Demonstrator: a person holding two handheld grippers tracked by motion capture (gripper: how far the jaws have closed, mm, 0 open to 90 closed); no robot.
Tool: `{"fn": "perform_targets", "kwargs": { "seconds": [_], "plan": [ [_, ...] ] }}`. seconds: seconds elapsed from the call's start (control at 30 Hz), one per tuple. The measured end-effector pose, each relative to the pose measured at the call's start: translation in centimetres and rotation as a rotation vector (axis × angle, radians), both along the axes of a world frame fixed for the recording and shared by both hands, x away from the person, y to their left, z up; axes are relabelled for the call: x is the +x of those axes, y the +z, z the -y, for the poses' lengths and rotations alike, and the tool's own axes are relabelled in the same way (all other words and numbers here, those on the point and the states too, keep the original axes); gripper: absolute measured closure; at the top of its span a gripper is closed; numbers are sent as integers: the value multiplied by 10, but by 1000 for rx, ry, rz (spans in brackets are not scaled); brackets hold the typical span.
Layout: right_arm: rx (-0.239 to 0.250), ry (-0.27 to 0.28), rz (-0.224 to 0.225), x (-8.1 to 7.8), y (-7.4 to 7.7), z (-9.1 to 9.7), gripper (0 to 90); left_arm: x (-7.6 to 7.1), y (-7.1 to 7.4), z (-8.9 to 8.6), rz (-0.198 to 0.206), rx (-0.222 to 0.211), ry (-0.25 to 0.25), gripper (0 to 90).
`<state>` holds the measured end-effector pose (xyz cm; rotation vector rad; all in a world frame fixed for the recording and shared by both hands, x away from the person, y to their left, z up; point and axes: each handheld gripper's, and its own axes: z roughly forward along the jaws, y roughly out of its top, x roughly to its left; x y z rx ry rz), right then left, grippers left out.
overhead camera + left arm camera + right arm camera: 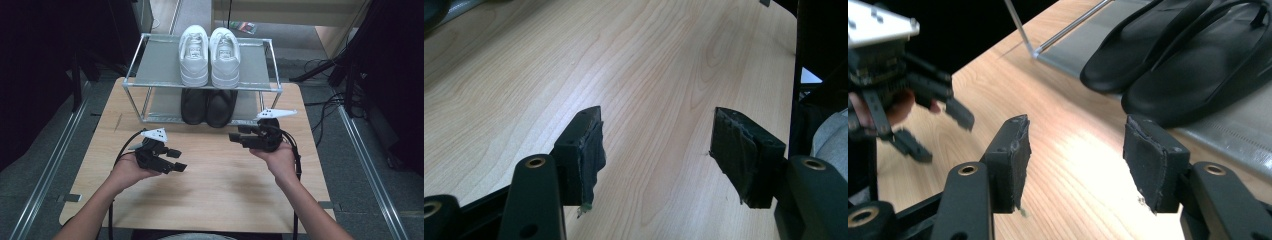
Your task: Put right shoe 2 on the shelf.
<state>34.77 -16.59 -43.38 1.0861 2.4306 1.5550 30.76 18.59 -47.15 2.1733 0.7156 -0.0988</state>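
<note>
Both forearms are bare, with no sleeve showing. Each hand carries a black two-jaw tool: the left gripper [176, 161] and the right gripper [239, 134] have blocky black bodies, each topped by a pale grey three-cornered plate with small dark dots (screw holes, it seems). A black cable loops from the back of each, curving toward the table's [220, 185] near edge. In the gripper views the jaws are matte black bars with brass-coloured rivets at their pivots. Their inner faces wear dark, rough pads [1020, 160], frayed and peeling at the edges, like wrapped tape.
</note>
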Motion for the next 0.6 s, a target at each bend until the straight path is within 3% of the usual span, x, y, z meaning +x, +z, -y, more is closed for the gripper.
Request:
{"fn": "perform_targets", "kwargs": {
  "seconds": [0.13, 0.33, 0.4, 0.6],
  "plan": [
    [21, 1, -21, -8, -14, 4, 452, 0, -1, -1, 1, 2, 2, 382],
    [3, 4, -24, -18, -28, 6, 454, 1, -2, 0, 2, 7, 2, 380],
    [-6, 8, -35, -20, -30, 6, 454, 1, -2, 0, 2, 8, -1, 379],
    [-67, 23, -1, -28, -40, 4, 469, 1, -2, 0, 7, 5, 1, 375]
  ]
}}
